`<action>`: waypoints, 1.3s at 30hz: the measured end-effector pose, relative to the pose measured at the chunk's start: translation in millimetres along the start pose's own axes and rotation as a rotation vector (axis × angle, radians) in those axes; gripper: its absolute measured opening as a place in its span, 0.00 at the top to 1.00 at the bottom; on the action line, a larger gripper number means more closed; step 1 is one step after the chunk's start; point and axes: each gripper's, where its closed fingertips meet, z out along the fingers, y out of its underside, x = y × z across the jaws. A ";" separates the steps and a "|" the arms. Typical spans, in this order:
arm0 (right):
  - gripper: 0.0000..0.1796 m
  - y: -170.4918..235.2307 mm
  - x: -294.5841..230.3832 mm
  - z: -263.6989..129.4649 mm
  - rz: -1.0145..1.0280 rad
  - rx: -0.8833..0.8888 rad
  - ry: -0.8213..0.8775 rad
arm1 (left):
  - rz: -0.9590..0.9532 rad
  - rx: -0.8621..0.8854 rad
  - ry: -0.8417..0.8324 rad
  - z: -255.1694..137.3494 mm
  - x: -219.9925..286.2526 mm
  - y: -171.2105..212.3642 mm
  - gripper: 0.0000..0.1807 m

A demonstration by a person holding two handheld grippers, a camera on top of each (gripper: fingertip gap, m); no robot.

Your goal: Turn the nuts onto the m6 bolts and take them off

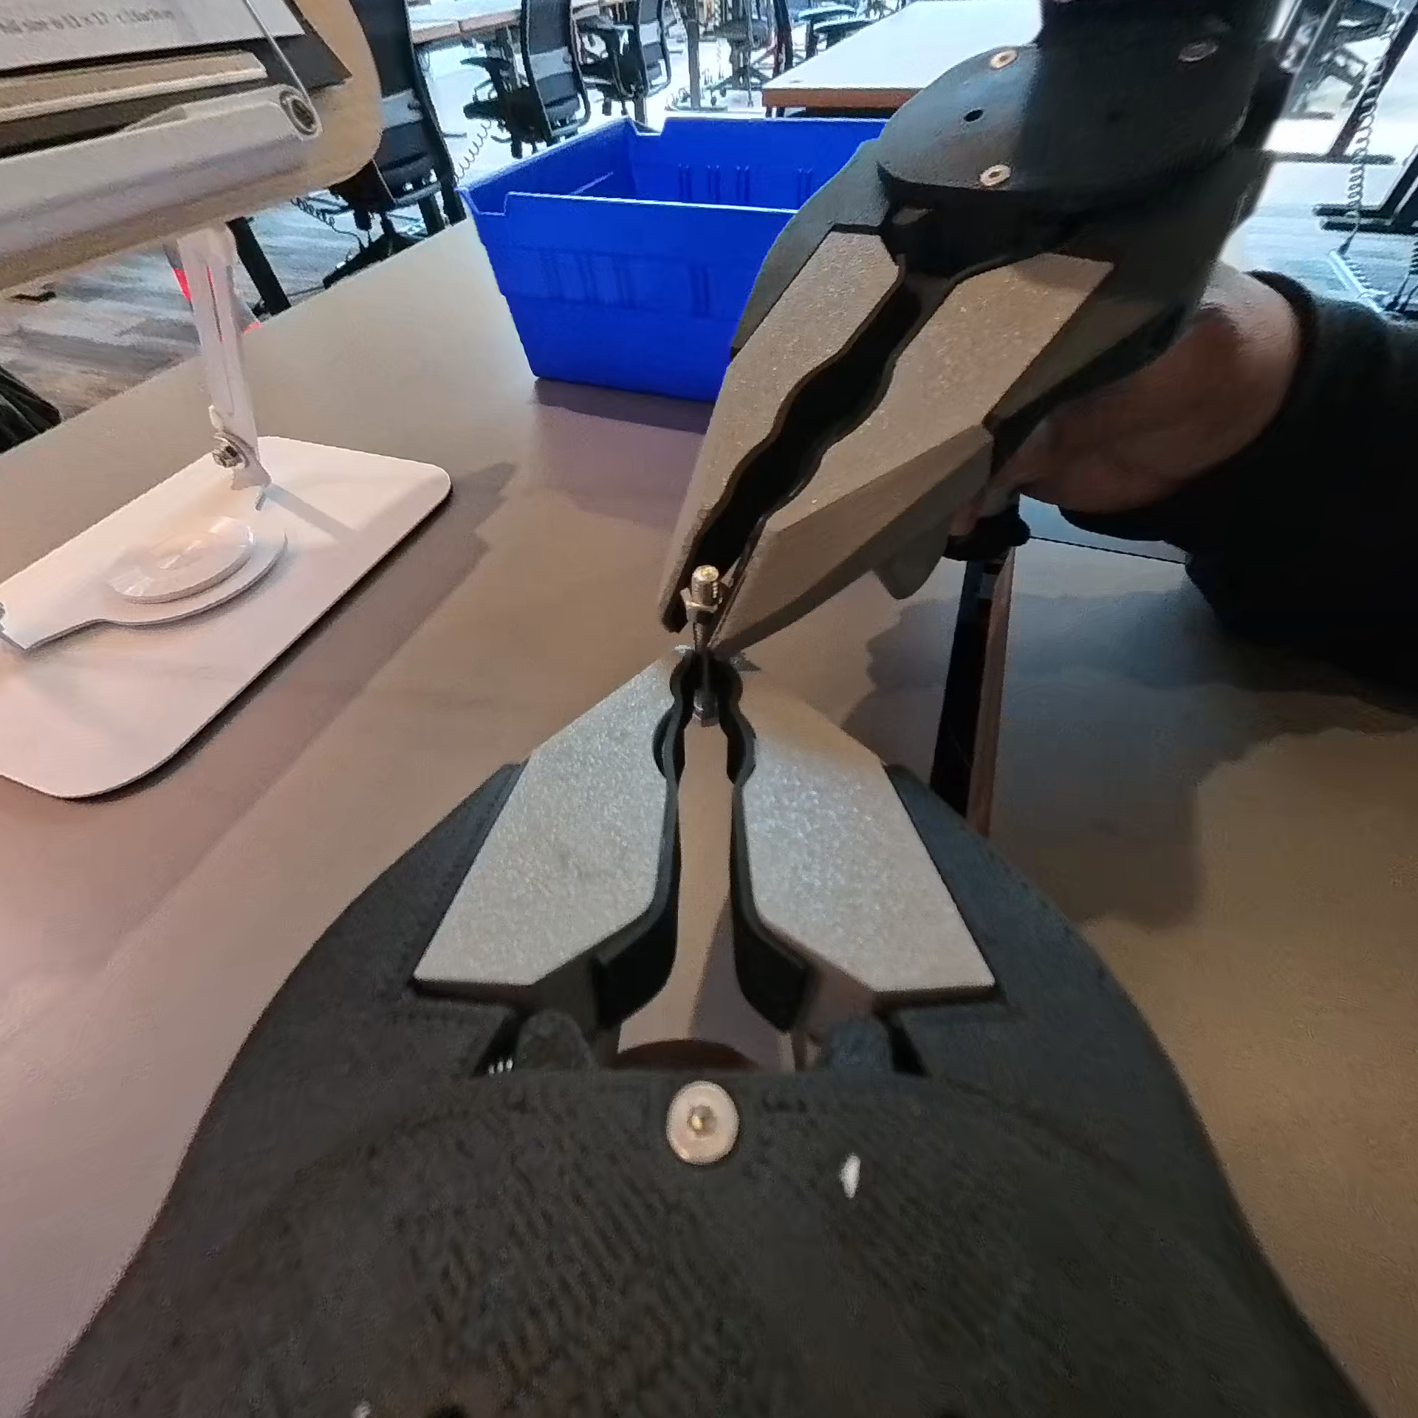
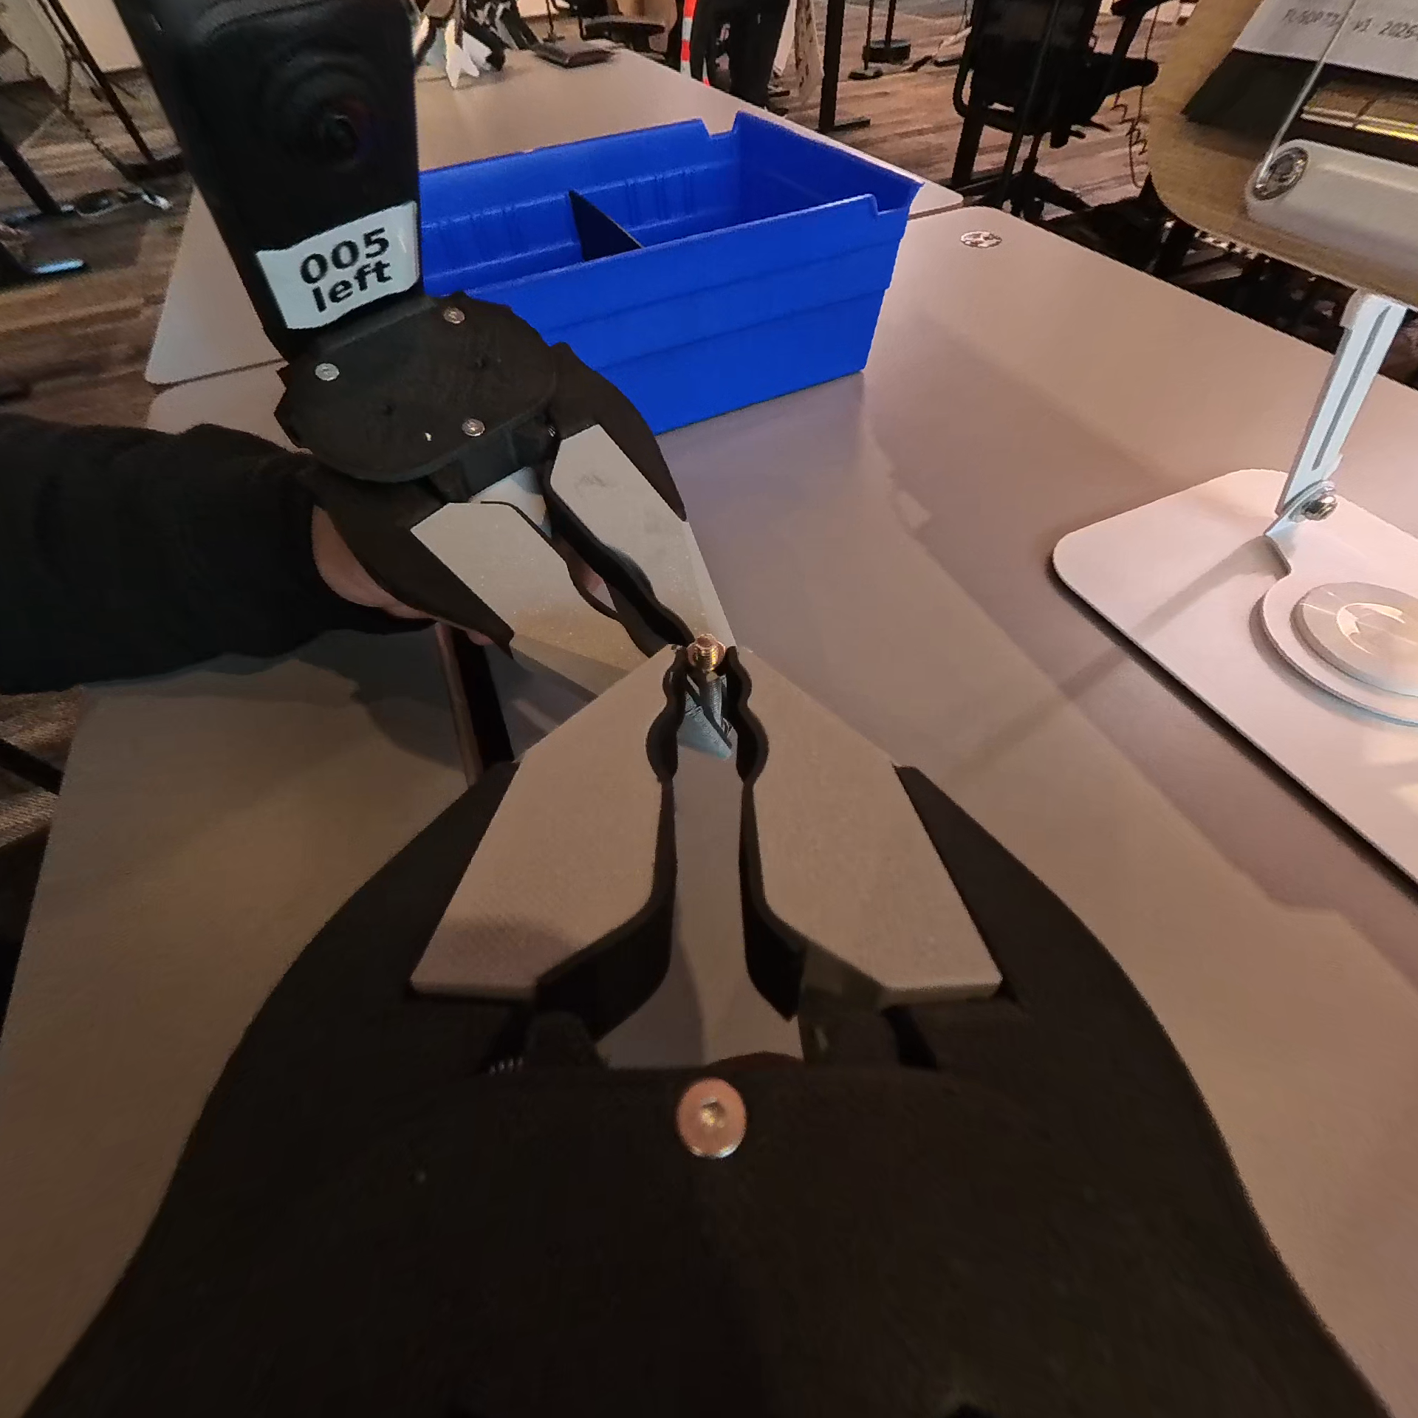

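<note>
Office floor behind, rows of chairs and desks; grey table underneath. Blue bin at the far side, white stand base off to one edge.

My left gripper is clamped on the lower end of the bolt, whose shank rises out past the tips. My right gripper comes in from above, pinched on the nut; the bolt tip pokes out beyond it. From the right wrist view the bolt end sits right at my fingertips.

Judgement: nut partway along the thread. To turn well, keep the right gripper square to the bolt axis, left hold firm, rotate in short arcs, regrip without tilting
</note>
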 end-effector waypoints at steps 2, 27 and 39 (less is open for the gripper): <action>0.96 1.2 1.8 0.1 -0.004 -0.011 0.013 | -0.014 -0.002 0.001 0.7 -0.8 1.0 0.99; 0.96 7.3 17.7 -3.2 0.096 -0.020 0.068 | -0.068 -0.004 -0.040 1.7 -12.5 4.8 0.84; 0.96 -0.4 11.0 -4.8 0.087 0.012 0.041 | -0.062 -0.016 -0.036 3.1 -11.0 7.0 0.85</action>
